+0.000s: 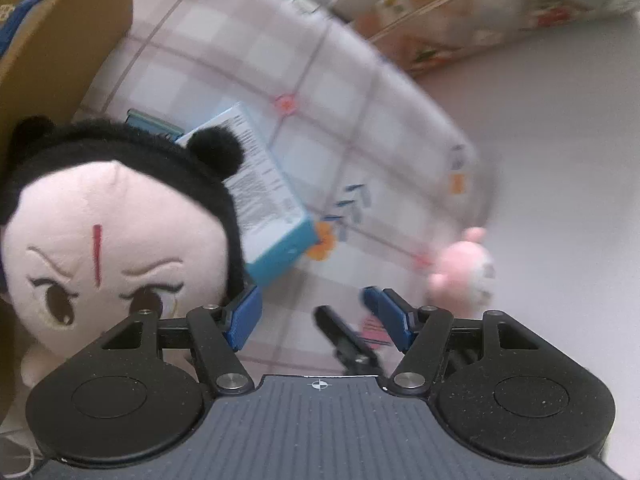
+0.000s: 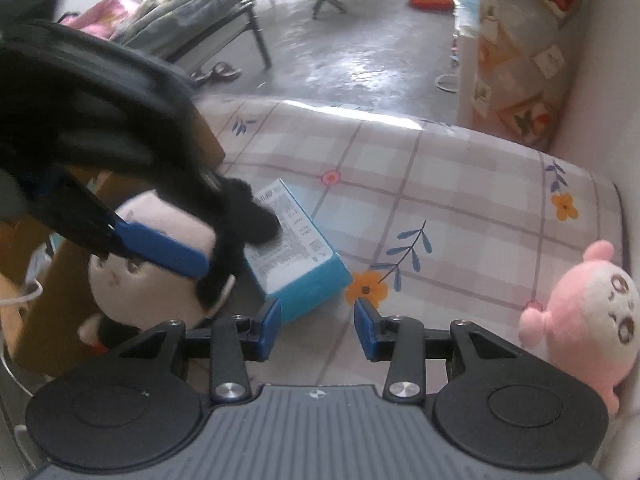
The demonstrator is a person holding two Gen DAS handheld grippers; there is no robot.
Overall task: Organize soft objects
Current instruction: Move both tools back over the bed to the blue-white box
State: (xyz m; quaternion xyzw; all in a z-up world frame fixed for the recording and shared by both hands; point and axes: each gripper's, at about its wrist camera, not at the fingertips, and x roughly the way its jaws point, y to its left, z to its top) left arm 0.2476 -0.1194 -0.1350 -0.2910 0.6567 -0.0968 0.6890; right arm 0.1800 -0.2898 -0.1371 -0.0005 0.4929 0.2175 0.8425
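I judge sorting barely begun: black-haired doll (image 1: 116,240) and pink plush (image 2: 592,320) lie loose; left gripper (image 1: 312,316) and right gripper (image 2: 316,330) gape wide, empty

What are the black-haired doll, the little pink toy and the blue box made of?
Black-haired doll: plush fabric, fuzzy pile, stitched face. Pink toy: soft fleecy plush, apparently stuffed. Blue box: probably printed cardboard, with crisp edges and a smooth labelled face.

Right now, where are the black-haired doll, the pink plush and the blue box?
black-haired doll (image 1: 116,248), left wrist view, on its forehead.
pink plush (image 2: 592,312), right wrist view, on its face.
blue box (image 2: 296,248), right wrist view, on its printed top.
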